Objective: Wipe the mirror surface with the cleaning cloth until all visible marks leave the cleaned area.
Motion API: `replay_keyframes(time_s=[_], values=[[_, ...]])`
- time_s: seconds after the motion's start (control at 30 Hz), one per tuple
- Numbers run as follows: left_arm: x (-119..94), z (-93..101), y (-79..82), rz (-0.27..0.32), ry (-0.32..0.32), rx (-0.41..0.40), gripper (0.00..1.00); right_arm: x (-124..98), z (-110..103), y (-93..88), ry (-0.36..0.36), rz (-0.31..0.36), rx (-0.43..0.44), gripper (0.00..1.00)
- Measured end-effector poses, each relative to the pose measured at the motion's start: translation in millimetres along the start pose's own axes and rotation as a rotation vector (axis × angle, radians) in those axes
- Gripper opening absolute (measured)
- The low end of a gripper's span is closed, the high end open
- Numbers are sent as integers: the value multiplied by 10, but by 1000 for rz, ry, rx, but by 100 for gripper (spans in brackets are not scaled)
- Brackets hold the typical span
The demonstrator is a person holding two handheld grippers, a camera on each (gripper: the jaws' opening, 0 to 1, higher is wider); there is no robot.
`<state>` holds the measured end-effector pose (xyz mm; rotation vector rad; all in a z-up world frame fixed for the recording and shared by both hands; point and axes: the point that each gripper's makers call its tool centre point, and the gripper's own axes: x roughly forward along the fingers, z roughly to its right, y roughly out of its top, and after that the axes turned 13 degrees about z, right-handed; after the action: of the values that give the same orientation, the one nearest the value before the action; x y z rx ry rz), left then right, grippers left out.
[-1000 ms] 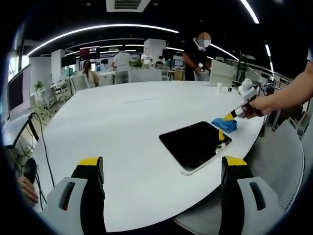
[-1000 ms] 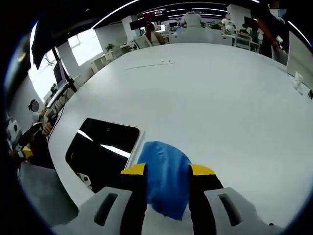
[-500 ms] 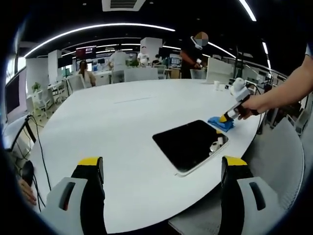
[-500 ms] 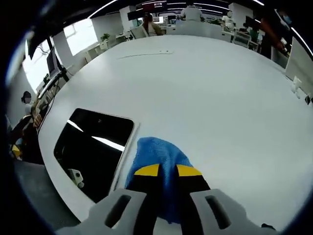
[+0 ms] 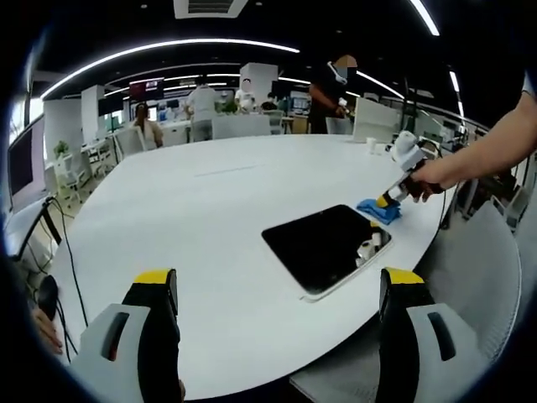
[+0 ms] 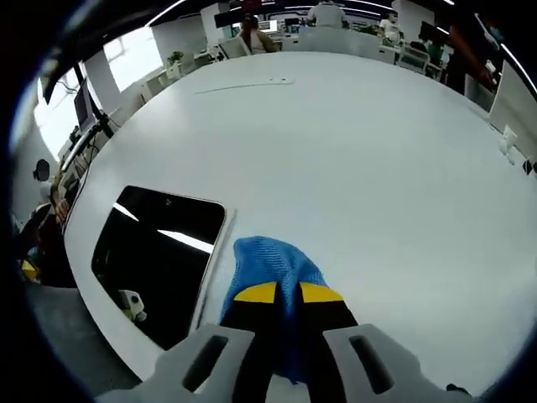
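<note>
A dark rectangular mirror (image 5: pixel 327 246) with a pale frame lies flat on the white table (image 5: pixel 218 218), near its edge. The blue cleaning cloth (image 5: pixel 379 210) rests on the table just beyond the mirror's far corner. In the right gripper view the same cloth (image 6: pixel 268 262) lies beside the mirror (image 6: pixel 155 256), and my right gripper (image 6: pixel 289 293) is shut on it, yellow tips pinching the fabric. That gripper (image 5: pixel 393 196) also shows in the left gripper view, held by a hand. My left gripper (image 5: pixel 277 290) stands open over the near table edge, well short of the mirror.
Several people stand or sit at desks far behind the table. A black cable (image 5: pixel 71 243) hangs off the table's left side by a monitor (image 5: pixel 23 155). A grey chair (image 5: pixel 478 285) sits to the right of the mirror. Small cups (image 6: pixel 510 138) stand near the table's far edge.
A second ago the right gripper's jaws stood apart around the cloth; they have since shut on it. The left gripper's view shifted slightly; its jaws stay open.
</note>
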<state>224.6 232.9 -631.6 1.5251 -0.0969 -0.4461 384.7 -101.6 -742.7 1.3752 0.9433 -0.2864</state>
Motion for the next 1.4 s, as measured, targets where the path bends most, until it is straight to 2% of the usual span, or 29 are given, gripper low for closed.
replay_keyframes(time_s=[0.03,0.1,0.17,0.3,0.47,0.63,0.73,0.87,1.03,1.1,1.27,1.4], values=[[6,-11,-2,-1,0,-1,99,-4,0,-4,20,-2,-26,3],[11,-25,6,-1,2,2,99,-13,11,-1,-7,-13,76,2],[17,-46,34,8,5,18,99,-10,50,58,-11,-6,43,1],[15,-25,61,12,-4,11,99,-16,11,267,-9,14,70,0],[30,-18,22,1,-16,12,99,13,-198,501,26,28,124,1],[37,-18,45,9,-22,6,99,149,-405,593,38,2,142,1],[38,-30,49,14,-21,-1,99,270,-475,589,41,-17,169,1],[19,-13,56,14,-33,-27,99,326,-570,501,36,-44,200,1],[7,26,49,3,-47,-33,99,361,-654,481,40,-30,212,1],[15,43,44,-2,-54,-36,99,362,-656,418,27,-52,198,1],[46,50,56,5,-51,-70,99,387,-652,420,20,-45,162,2],[44,51,59,3,-54,-62,99,393,-652,425,5,-52,163,2]])
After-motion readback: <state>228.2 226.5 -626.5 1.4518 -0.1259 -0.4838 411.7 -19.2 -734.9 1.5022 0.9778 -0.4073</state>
